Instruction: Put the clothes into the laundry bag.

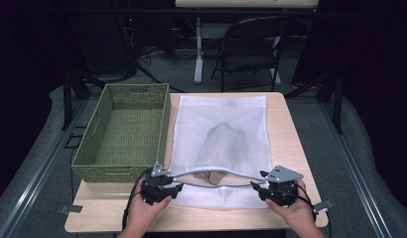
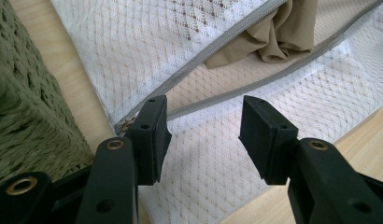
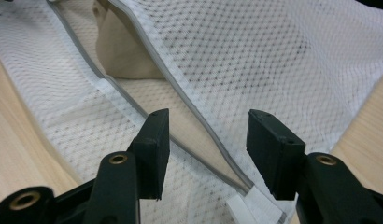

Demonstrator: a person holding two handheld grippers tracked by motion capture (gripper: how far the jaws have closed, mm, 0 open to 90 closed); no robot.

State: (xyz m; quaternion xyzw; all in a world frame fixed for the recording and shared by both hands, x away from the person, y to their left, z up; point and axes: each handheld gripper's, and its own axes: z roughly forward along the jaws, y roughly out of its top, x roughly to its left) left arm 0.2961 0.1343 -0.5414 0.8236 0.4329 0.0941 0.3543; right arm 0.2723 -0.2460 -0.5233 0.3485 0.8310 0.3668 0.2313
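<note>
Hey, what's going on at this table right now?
A person is working on a white mesh laundry bag lying flat on a wooden table, with a two-jaw gripper in each hand. The bag's zipper is open along the near edge, and a tan piece of clothing shows inside. The left gripper sits at the zipper's left end and the right gripper at its right end, both with jaws open and holding nothing. A green woven basket stands left of the bag.

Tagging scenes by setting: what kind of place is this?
Probably a lab or studio set up for recording, not a home: a wooden table ringed by black curtains, a folding chair and a desk frame behind it, cables on the carpet. The work is laundry: a mesh bag beside a woven basket.
</note>
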